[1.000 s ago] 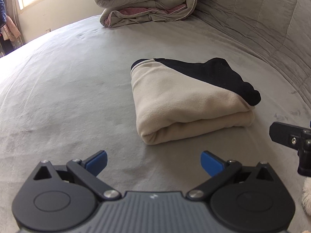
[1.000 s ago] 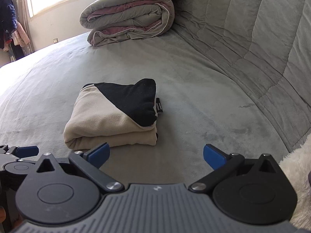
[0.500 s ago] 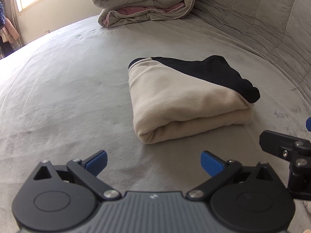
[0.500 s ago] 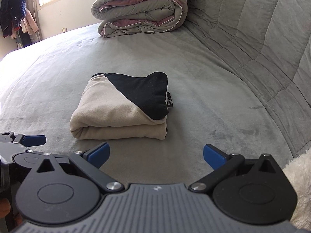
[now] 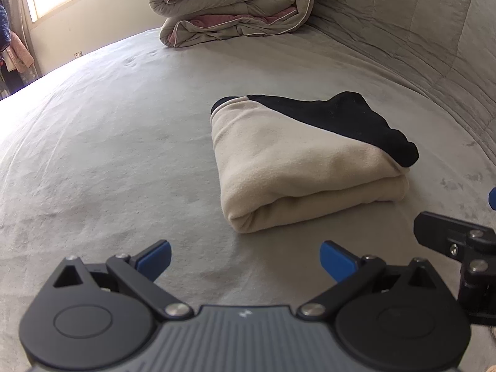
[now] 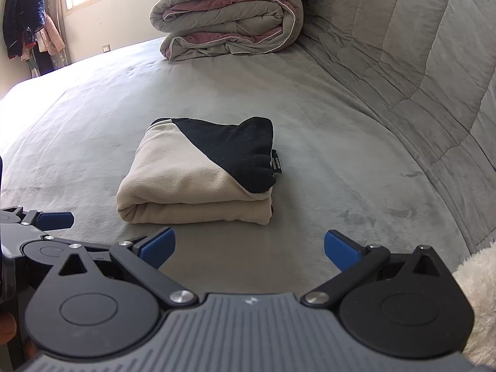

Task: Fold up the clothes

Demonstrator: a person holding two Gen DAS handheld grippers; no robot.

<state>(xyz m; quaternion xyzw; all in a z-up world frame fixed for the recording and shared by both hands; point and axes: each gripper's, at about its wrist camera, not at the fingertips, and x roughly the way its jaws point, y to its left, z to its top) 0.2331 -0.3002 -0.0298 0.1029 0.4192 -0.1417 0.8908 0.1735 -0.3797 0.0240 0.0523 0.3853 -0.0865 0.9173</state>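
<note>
A folded cream and black garment (image 6: 198,170) lies on the grey bed cover (image 6: 325,142), around the middle of the bed and well short of its far edge. It is a compact rectangular bundle of two thick layers. In the right wrist view its long axis runs left to right, with the rounded fold at the left end and the stacked edges at the right. A black panel crosses its top diagonally toward the far right corner. A small black label (image 6: 275,165) sticks out at the right side; its writing is too small to read.

Both grippers hover near the bed's near edge, clear of the garment. The left gripper (image 5: 245,255) has its blue fingers spread wide, holding nothing. The right gripper (image 6: 249,245) is likewise spread and empty.

A rolled grey and pink duvet (image 6: 229,21) rests at the far edge of the bed.
</note>
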